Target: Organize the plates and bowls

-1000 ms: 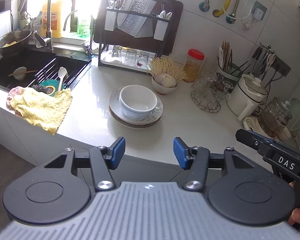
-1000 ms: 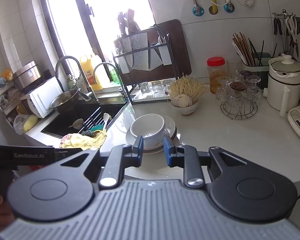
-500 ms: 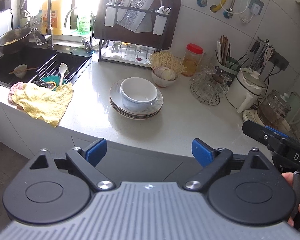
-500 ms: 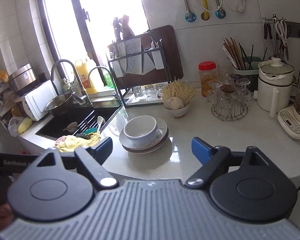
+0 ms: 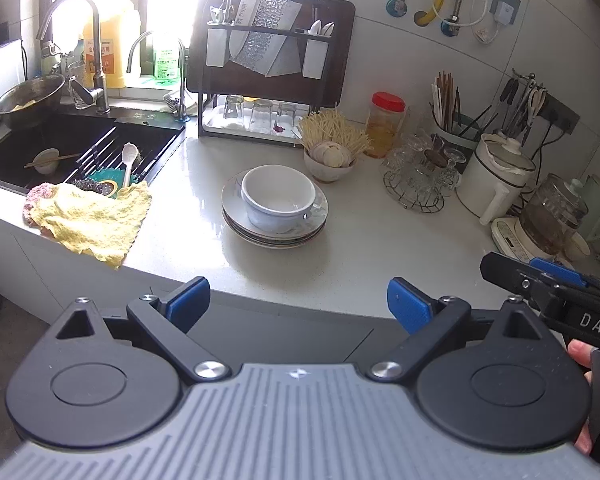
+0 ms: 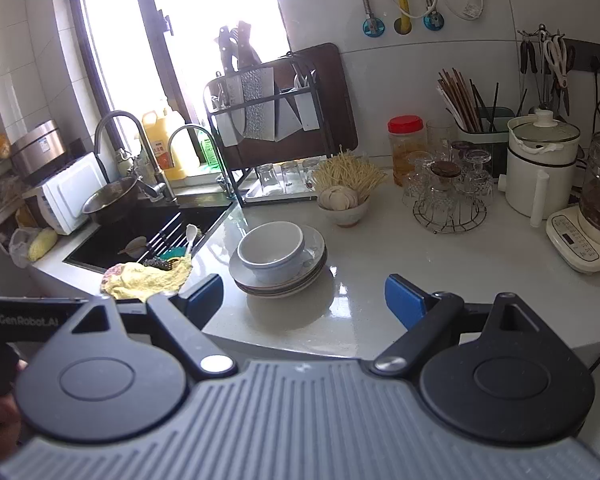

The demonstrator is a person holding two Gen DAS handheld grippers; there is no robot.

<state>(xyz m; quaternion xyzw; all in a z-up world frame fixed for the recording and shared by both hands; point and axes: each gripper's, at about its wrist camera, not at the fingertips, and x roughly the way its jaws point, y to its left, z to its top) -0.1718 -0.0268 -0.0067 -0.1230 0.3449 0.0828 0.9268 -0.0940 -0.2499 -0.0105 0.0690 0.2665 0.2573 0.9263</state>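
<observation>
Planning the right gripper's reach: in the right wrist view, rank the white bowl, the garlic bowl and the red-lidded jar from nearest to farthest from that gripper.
1. White bowl, on the stacked plates, straight ahead of the right gripper.
2. Garlic bowl, behind the stack, slightly right.
3. Red-lidded jar, by the back wall, further right.

You have one white bowl on one stack of plates, exact plate count unclear. Three upturned glasses sit upper centre; two faucets upper left.
</observation>
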